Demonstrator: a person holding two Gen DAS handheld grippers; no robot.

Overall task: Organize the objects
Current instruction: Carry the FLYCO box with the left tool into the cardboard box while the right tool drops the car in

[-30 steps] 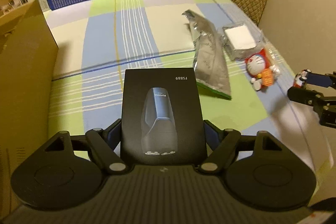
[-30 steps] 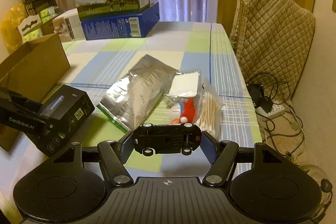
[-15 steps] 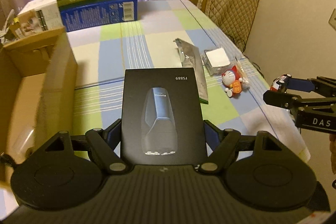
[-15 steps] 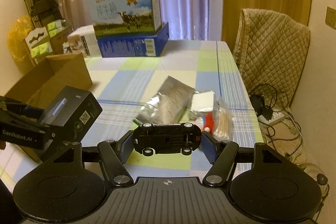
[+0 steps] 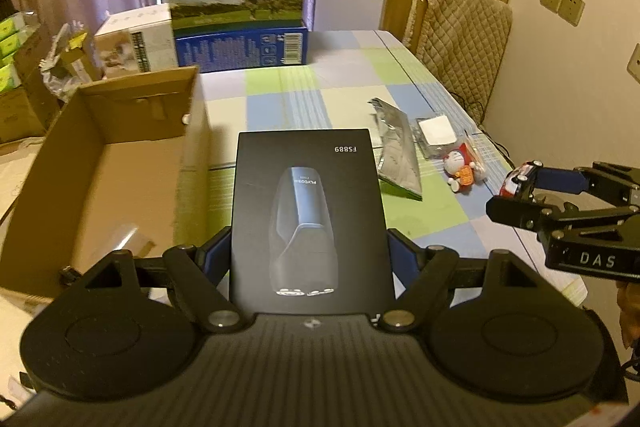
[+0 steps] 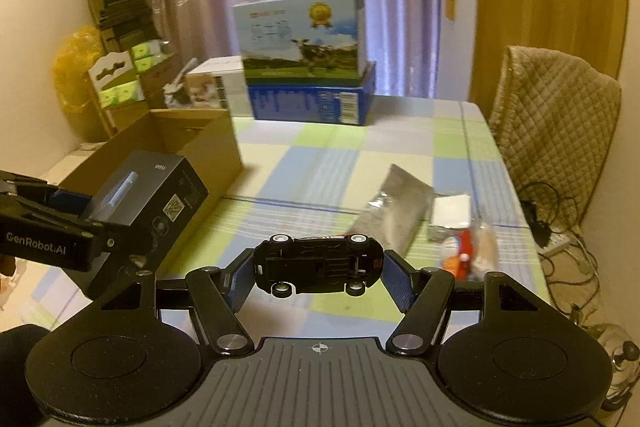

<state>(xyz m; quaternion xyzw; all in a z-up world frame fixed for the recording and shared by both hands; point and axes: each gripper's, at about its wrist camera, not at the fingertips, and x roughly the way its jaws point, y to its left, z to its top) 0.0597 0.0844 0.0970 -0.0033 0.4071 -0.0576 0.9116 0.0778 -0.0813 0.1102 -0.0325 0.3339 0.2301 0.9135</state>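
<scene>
Left claw (image 5: 310, 255) grips the black box (image 5: 310, 211) above the bench (image 5: 348, 87), the carton (image 5: 104, 163) at its 9 o'clock. Right claw (image 6: 318, 273) clamps the toy car (image 6: 318, 265), wheels up.

Your left gripper (image 5: 310, 251) has a matte black body with a ribbed grey top plate and a small crosshair mark at its centre. Two round black housings with shallow discs flank it. Black linkage arms carry silver pivot screws, and the finger pads (image 5: 216, 253) are blue. From the right wrist view, white "GenRobot.AI" lettering runs along its side. Your right gripper (image 6: 318, 269) is of the same build: black linkages, silver screws, blue pads (image 6: 394, 277). Its side reads "DAS".
</scene>
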